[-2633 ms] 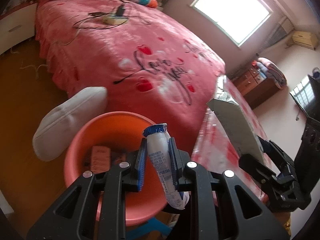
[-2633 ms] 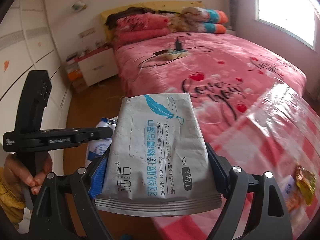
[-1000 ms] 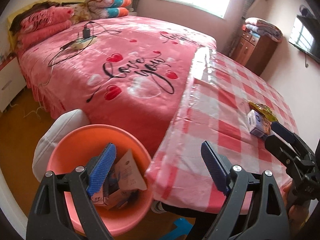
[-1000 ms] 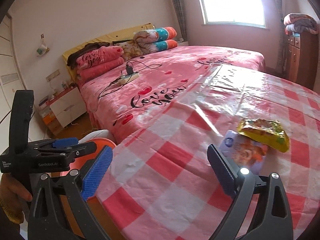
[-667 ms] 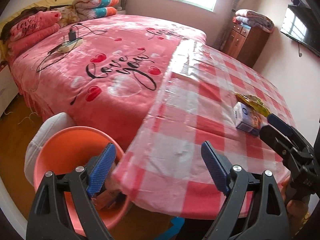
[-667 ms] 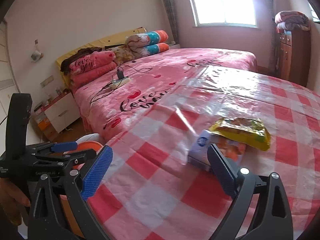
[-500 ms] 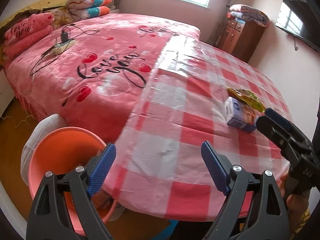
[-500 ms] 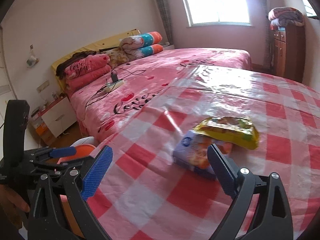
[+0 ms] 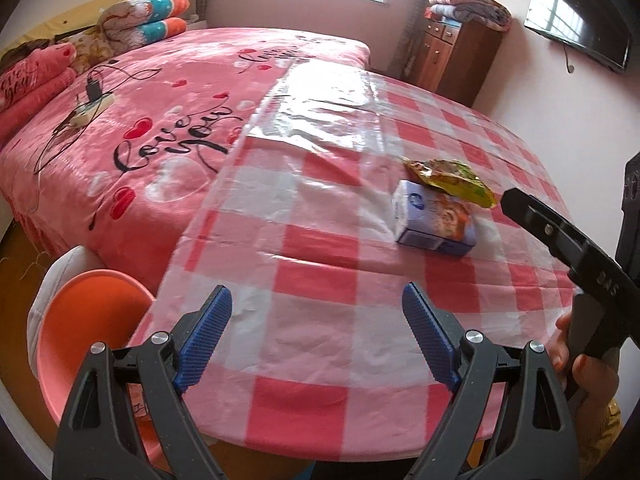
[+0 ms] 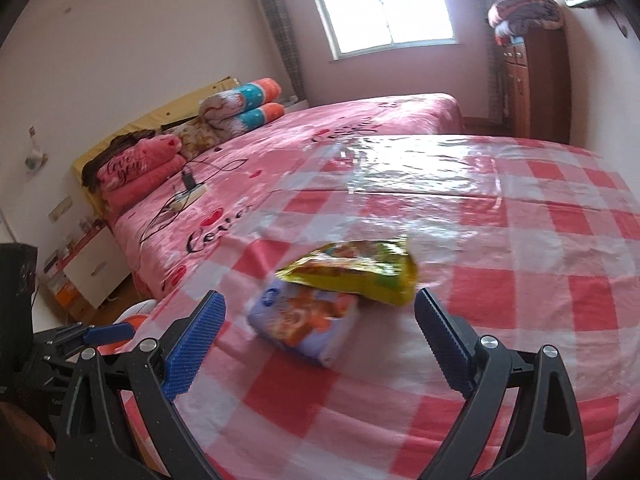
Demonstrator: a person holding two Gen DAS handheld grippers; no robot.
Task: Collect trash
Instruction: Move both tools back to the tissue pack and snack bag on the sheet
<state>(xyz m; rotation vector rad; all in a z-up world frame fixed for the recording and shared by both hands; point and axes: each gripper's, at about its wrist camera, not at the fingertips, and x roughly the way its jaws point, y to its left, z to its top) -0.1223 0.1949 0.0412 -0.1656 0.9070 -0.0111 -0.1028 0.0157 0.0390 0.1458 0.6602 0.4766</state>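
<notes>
Trash lying on checked table (image 9: 312, 292).
Yellow wrapper (image 10: 356, 272) overlapping blue packet (image 10: 304, 324); left gripper (image 9: 316, 336) and right gripper (image 10: 316, 340) gaping wide, holding nothing.

A home bedroom was shown: a wide bed (image 9: 168, 120) was covered by a pink heart-printed spread, rolled quilts (image 9: 140, 20) were piled at its head, a wooden cabinet (image 9: 452, 56) was set beside a curtained window (image 10: 380, 4), and a television (image 9: 580, 20) was mounted on the wall.

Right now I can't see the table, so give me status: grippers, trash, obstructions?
Left gripper open, empty. Right gripper open, empty, facing blue tissue pack. Yellow snack wrapper overlaps its far end. Path clear.
</notes>
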